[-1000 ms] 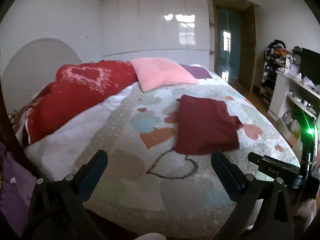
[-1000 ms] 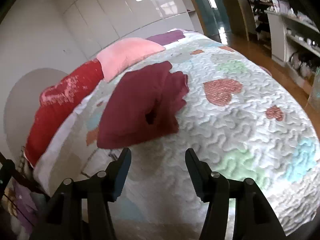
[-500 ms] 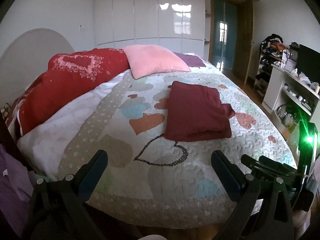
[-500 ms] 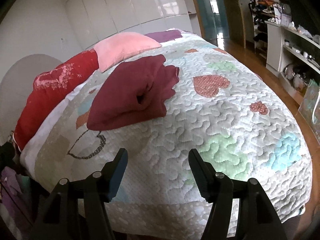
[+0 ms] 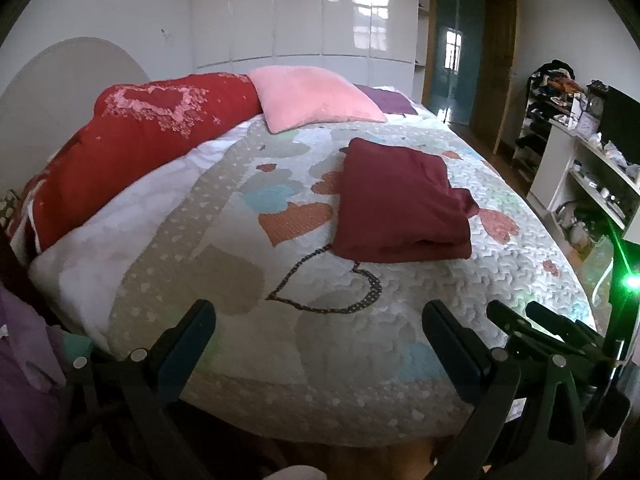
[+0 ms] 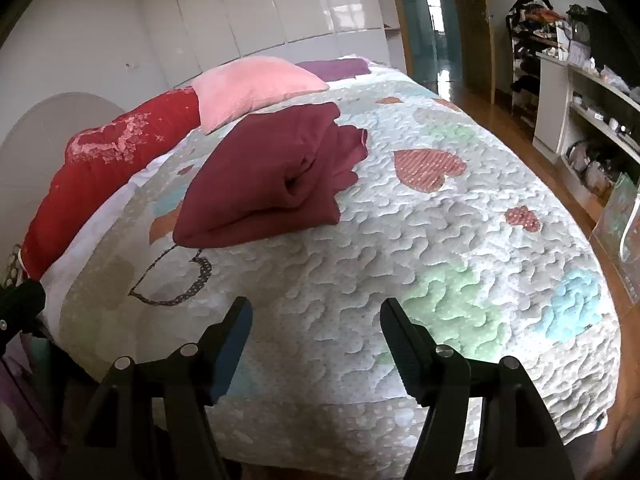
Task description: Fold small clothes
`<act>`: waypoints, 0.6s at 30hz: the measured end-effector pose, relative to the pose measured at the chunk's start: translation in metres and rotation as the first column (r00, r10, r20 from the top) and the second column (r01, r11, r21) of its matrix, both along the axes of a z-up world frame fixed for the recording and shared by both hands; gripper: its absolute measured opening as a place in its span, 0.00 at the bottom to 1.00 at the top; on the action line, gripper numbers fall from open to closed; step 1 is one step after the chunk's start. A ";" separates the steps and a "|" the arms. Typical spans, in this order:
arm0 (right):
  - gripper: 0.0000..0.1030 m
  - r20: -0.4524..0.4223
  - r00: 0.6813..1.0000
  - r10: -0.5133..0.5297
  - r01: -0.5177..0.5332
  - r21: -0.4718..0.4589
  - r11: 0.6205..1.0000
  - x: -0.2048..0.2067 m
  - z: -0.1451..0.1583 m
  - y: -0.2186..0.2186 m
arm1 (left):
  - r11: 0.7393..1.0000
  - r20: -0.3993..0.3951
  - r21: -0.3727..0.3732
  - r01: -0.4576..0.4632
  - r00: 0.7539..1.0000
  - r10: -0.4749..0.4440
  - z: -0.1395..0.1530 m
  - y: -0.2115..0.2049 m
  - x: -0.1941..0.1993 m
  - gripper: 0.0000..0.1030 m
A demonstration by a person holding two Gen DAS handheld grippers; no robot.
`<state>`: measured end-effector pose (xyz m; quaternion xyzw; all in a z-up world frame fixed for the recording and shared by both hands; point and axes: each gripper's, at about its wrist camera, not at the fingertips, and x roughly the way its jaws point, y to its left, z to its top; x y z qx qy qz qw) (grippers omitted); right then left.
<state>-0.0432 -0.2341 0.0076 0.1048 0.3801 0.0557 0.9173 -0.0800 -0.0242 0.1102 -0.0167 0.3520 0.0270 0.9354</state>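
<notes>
Left wrist view, left to right: purple fabric [image 5: 24, 360] at the left edge, then the red heart pillow [image 5: 148, 140] against the rounded headboard [image 5: 60, 80]. Pink pillow [image 5: 316, 98] just right of it, with a purple pillow [image 5: 384, 102] behind. Folded maroon garment [image 5: 400, 200] lies flat on the heart-print quilt [image 5: 224, 248], roughly mid-bed, its thick folded edge facing the camera. One loose flap sticks out on its right side. Shelf unit [image 5: 592, 172] with clutter stands at far right, beside a dark screen [image 5: 624, 128].

Left tongs [image 5: 318, 332]: released, jaws wide apart, nothing between them, over the near edge of the quilt, well apart from the garment. Right tongs [image 5: 544, 332] show at lower right of this view with a green light [image 5: 631, 282] above.

Right wrist view: red heart pillow [image 6: 104, 168] left, pink pillow [image 6: 252, 88] next, maroon garment [image 6: 272, 176] left of centre on the quilt [image 6: 460, 240], layered folds visible at its right end. Right tongs [image 6: 316, 334]: released, jaws apart and empty, over the quilt's near edge, clear of the garment. Wooden floor [image 6: 520, 128] and shelves [image 6: 592, 120] at right.
</notes>
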 end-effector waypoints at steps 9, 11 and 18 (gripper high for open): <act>0.69 0.007 1.000 0.000 0.000 -0.031 1.000 0.000 -0.001 0.004 | 0.999 -0.053 -0.031 0.008 0.999 -0.010 -0.012 0.002 0.005 1.00; 0.69 0.014 1.000 0.008 -0.008 -0.046 0.999 -0.001 0.000 0.007 | 0.999 -0.059 -0.033 0.013 0.998 -0.015 -0.013 0.001 0.006 1.00; 0.71 0.047 0.999 0.021 -0.016 -0.093 0.996 -0.005 0.004 0.014 | 0.999 -0.076 -0.040 0.025 0.997 -0.028 -0.017 -0.002 0.007 1.00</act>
